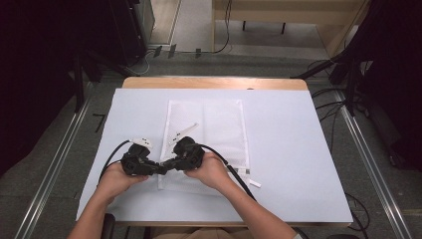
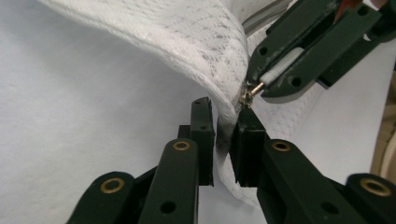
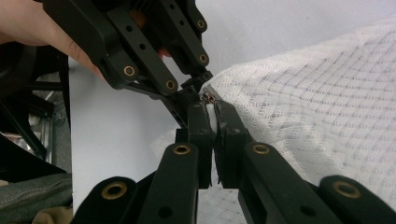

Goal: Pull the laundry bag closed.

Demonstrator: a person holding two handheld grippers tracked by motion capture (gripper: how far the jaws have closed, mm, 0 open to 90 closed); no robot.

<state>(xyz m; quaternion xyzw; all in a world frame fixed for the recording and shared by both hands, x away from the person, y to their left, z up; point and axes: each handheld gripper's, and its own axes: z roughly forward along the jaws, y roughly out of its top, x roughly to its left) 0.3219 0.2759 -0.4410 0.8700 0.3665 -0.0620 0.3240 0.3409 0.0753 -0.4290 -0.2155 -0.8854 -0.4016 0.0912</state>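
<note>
Forearms and hands enter from the bottom of the high view, each holding a black two-jaw gripper, and the two tools meet tip to tip over the near left corner of a white mesh zip bag. The left gripper sits just left of that corner; the right gripper sits over the bag, angled toward the left one. In the left gripper view, the left tool's jaws straddle the lifted edge of the bag; the mesh hangs in the narrow gap between them, the right-hand pad lies against the fabric, and a sliver of space shows beside the other pad. Just beyond them the right gripper is clamped on the white zipper pull, with the small brass zipper slider at its tip. In the right gripper view, the right tool's jaws are pressed together on that white pull, the slider just past them, and the left gripper reaches in from the upper left, touching the bag's edge. Farther off, the bag lies flat across the middle of a pale blue table cover, lengthwise away from the person. Beyond that, a wooden table edge shows, then grey floor.
</note>
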